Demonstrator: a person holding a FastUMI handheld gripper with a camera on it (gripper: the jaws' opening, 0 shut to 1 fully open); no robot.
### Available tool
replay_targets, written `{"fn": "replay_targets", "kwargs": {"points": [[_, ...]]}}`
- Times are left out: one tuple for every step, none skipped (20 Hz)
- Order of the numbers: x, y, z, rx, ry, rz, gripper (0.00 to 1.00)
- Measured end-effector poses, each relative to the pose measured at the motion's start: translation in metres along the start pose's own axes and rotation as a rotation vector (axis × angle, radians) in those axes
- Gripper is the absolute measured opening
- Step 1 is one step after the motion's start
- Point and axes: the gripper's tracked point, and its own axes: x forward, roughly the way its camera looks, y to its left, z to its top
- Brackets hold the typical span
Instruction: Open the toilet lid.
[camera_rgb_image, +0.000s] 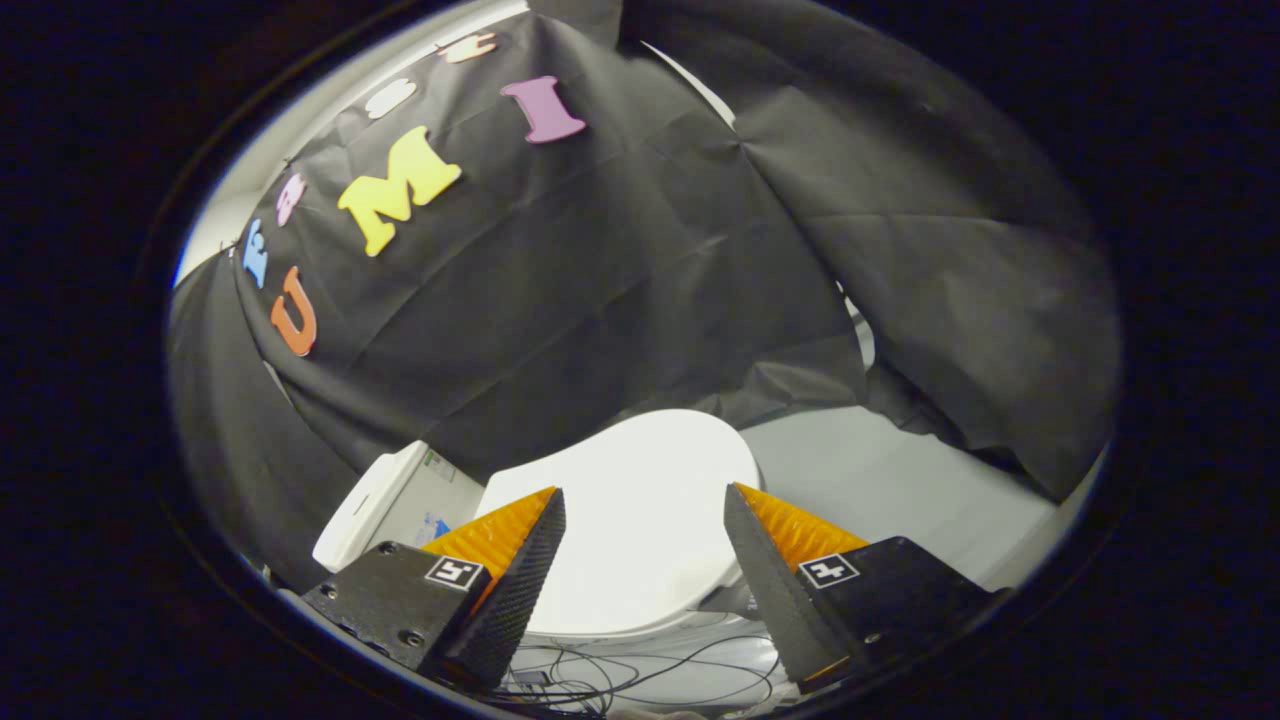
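White oval plastic toilet lid (640, 510) lies down flat, closed over the bowl, its broad top face toward the camera. It sits between and just beyond the two fingertips, at about 12 o'clock from the gripper (645, 495).

Jaws stand wide apart, nothing held; neither finger touches the lid as far as can be seen. Left fingertip (540, 520) overlaps the lid's 9 o'clock edge in the view, right fingertip (745, 515) its 3 o'clock edge.

White rectangular toilet tank (385, 505) at 9 o'clock of the lid, just beside it, with a small label on its side face.

Thin dark cables (640, 670) lie tangled under the lid's near rim, at 6 o'clock, between the finger bases.

Pale grey floor (880, 480) runs out at 3 o'clock of the lid. Black cloth wall (600, 300) hangs behind, at 12 o'clock, creased.
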Motion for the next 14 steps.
{"fn": "replay_targets", "kwargs": {"points": [[0.001,-0.009,-0.005,0.026,0.014,-0.005,0.99],[0.002,-0.017,-0.009,0.059,0.027,-0.012,0.99],[0.002,-0.027,-0.014,0.092,0.04,-0.014,0.99],[0.005,-0.034,-0.018,0.124,0.049,-0.016,0.99],[0.007,-0.042,-0.023,0.158,0.061,-0.022,0.99],[0.009,-0.048,-0.027,0.192,0.074,-0.017,0.99],[0.011,-0.054,-0.033,0.228,0.087,-0.019,0.99],[0.012,-0.059,-0.038,0.259,0.099,-0.019,0.99],[0.012,-0.065,-0.044,0.283,0.108,-0.022,0.99],[0.014,-0.07,-0.049,0.3,0.115,-0.027,0.98],[0.016,-0.074,-0.055,0.313,0.122,-0.03,0.98],[0.017,-0.079,-0.059,0.327,0.13,-0.034,0.98],[0.016,-0.08,-0.063,0.344,0.139,-0.031,0.98],[0.016,-0.083,-0.068,0.367,0.155,-0.027,0.98]]}}
